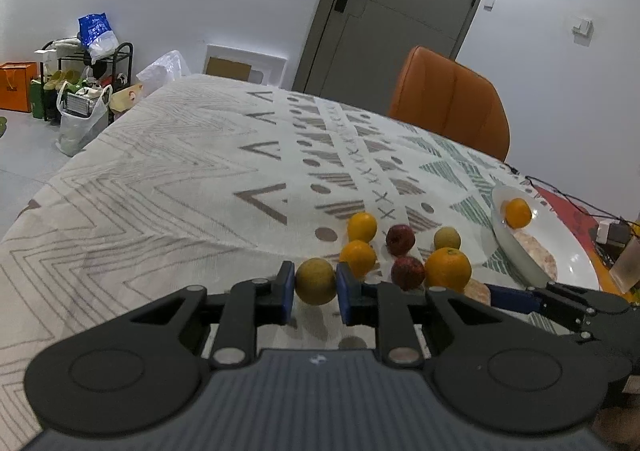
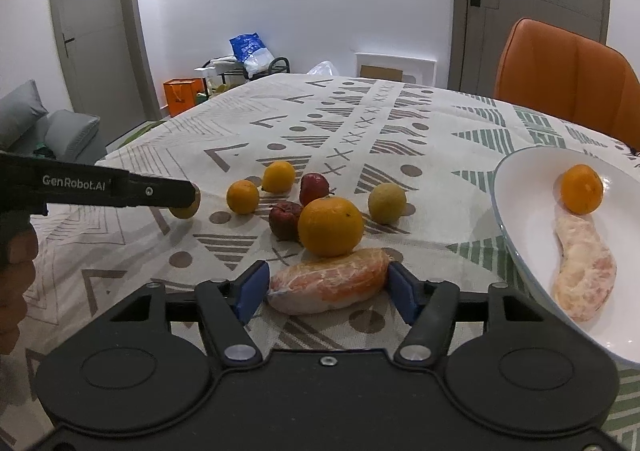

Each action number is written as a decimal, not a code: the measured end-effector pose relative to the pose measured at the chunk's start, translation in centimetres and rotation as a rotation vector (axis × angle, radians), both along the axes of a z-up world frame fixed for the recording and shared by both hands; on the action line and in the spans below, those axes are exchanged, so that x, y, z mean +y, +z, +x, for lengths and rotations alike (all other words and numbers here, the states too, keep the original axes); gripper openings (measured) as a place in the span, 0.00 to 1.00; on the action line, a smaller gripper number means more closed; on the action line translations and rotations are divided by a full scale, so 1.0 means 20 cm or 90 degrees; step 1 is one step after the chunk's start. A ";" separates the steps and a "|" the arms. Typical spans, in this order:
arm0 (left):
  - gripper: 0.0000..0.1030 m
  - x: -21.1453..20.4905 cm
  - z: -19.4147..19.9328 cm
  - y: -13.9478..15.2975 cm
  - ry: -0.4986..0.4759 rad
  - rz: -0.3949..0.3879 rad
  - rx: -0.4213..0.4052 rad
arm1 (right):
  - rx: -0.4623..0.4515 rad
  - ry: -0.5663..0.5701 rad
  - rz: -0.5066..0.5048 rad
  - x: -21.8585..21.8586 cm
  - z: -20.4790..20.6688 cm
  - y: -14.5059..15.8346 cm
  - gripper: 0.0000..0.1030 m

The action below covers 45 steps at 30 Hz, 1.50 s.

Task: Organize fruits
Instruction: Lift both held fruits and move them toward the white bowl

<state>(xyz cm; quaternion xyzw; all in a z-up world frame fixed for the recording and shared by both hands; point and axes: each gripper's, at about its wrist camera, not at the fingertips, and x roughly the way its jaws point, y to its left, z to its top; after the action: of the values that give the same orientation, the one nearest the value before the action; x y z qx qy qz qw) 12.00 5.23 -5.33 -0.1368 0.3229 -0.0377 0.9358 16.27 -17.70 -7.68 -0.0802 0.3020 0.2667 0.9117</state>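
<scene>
Left gripper (image 1: 316, 293) clenched on yellow-green round fruit (image 1: 315, 281), left of big orange (image 2: 331, 226). Right gripper (image 2: 327, 293) grasping peeled pomelo segment (image 2: 328, 285), long axis crosswise, right end raised, just before big orange.

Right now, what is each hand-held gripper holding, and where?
Left hand-held gripper: yellow-green fruit, pads on opposite sides. Right hand-held gripper: peeled pomelo wedge, by its two ends.

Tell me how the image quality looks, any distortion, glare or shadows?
Left wrist view: strong fisheye bending of the door, dark corners, a soft shadow beneath the yellow-green fruit. Right wrist view: same bending, mild glare on the white plate, big orange sharp.
</scene>
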 end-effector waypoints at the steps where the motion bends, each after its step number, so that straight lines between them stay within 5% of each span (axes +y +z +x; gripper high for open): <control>1: 0.20 0.00 0.00 -0.01 0.000 0.001 0.005 | 0.000 0.003 -0.001 0.00 -0.01 0.00 0.60; 19: 0.21 -0.07 0.02 -0.04 -0.009 0.026 0.020 | -0.004 0.000 0.015 -0.05 -0.05 0.01 0.59; 45: 0.21 -0.30 0.02 0.13 -0.051 0.044 -0.041 | -0.070 -0.042 0.072 -0.28 -0.11 0.20 0.59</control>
<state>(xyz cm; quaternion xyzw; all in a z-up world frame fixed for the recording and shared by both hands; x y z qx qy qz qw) 12.42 -0.68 -2.74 -0.0901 0.2986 -0.0687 0.9476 14.07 -23.21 -3.59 -0.0329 0.2381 0.2488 0.9383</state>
